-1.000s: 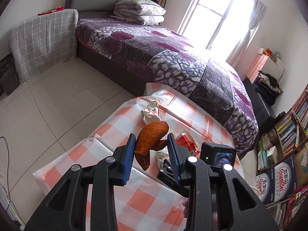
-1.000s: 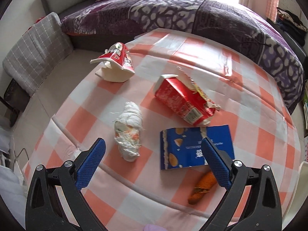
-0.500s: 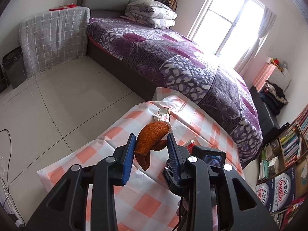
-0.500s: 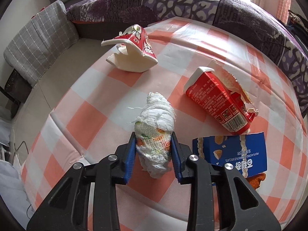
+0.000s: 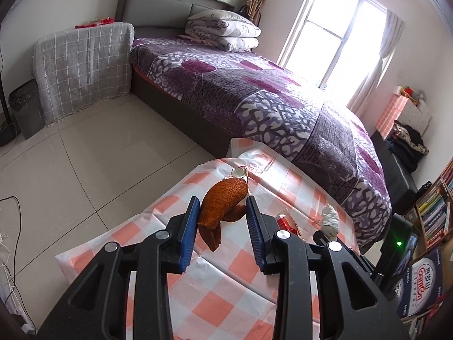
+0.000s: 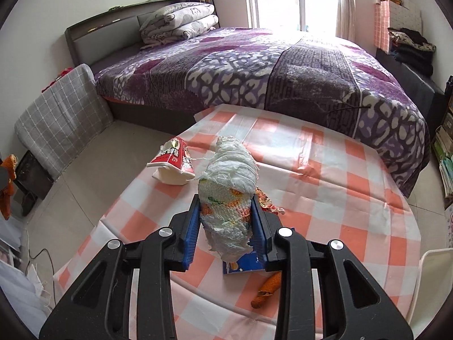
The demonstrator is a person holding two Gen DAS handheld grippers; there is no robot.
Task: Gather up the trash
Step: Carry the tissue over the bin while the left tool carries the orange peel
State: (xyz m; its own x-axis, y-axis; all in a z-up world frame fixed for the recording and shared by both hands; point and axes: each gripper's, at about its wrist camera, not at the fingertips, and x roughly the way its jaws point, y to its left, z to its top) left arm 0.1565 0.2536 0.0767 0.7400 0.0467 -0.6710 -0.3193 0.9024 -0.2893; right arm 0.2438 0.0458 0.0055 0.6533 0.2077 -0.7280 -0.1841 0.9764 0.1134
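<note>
A home bedroom — a large bed (image 5: 254, 107) with a purple patterned cover fills the far side, folded quilts (image 5: 223, 31) at its headboard. A curtained window (image 5: 337, 36) stands behind it, bookshelves (image 5: 436, 209) on the right, and a near table (image 6: 325, 175) under a checked cloth — tiled floor (image 5: 85, 164) on the left.

I see matt black plastic on my left gripper (image 5: 222, 221), pinching a rough, pitted orange peel (image 5: 223, 204); my right gripper (image 6: 225, 221) squeezes a crumpled, fibrous paper wad (image 6: 229, 184) above the smooth, glossy checked tablecloth (image 6: 354, 198)
</note>
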